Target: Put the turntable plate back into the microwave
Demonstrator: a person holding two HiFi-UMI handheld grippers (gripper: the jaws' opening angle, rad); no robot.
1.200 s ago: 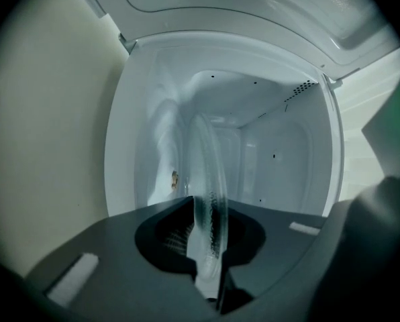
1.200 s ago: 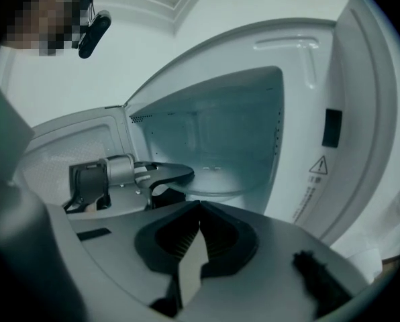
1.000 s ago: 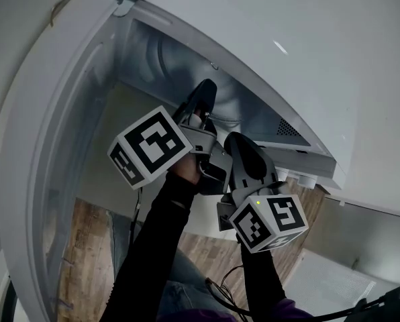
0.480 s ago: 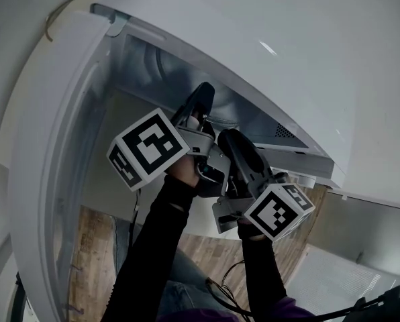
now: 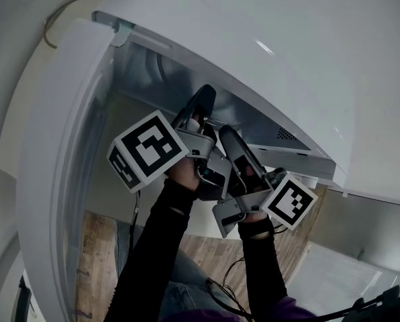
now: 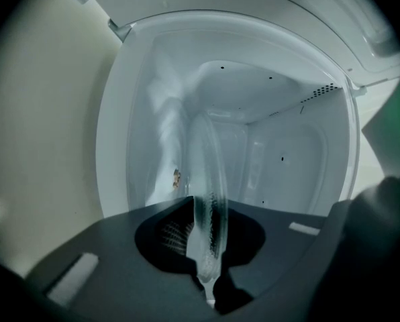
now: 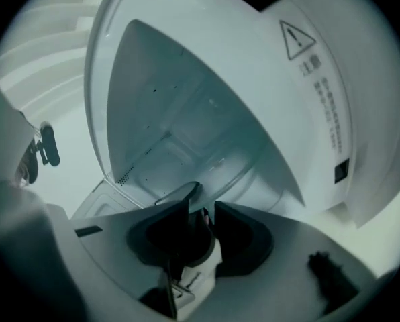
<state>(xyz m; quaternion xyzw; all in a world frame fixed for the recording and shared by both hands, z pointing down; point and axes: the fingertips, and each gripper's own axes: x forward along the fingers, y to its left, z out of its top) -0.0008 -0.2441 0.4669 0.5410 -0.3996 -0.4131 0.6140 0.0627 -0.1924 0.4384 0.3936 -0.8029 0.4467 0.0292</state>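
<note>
Microwave (image 6: 280, 146) ahead: left gripper (image 6: 207, 208) clamps plate (image 6: 204, 154) edge-on; right gripper (image 7: 201, 210) fingers (image 7: 248, 228) nearly shut, contents unclear. Level plate before lowering.

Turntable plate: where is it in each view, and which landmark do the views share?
Head view: not discernible; the left claw points into the microwave cavity at centre.
Left gripper view: turntable plate edge-on, lower centre, clamped in the claw.
Right gripper view: cannot pick it out.
Shared landmark: the open microwave cavity, visible in all three.
</note>
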